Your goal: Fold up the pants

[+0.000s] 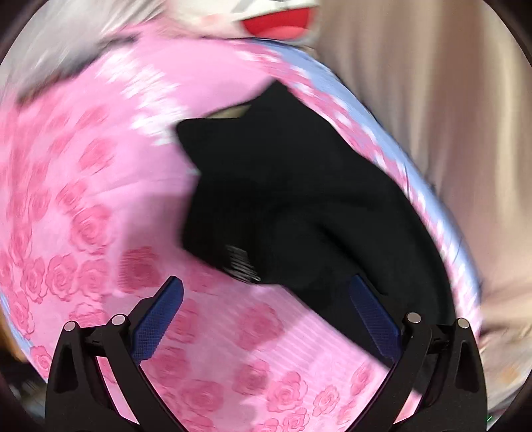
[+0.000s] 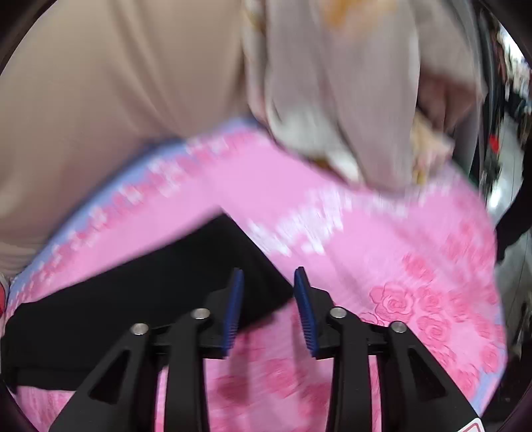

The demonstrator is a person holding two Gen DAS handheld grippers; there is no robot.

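The black pants (image 1: 299, 199) lie bunched on a pink rose-print sheet (image 1: 83, 216), near its blue-bordered right edge. My left gripper (image 1: 266, 292) is wide open and empty, hovering over the pants' near edge, its right finger over the black cloth. In the right wrist view the pants (image 2: 133, 289) lie at lower left on the sheet (image 2: 399, 266). My right gripper (image 2: 268, 275) is partly open and empty, just above the pants' right corner. Both views are motion-blurred.
A beige curtain (image 1: 432, 99) hangs beyond the sheet's blue edge, and shows in the right wrist view (image 2: 116, 83). A white plush with a red patch (image 1: 276, 23) sits at the far end. A person in grey-beige clothing (image 2: 349, 99) stands by the sheet.
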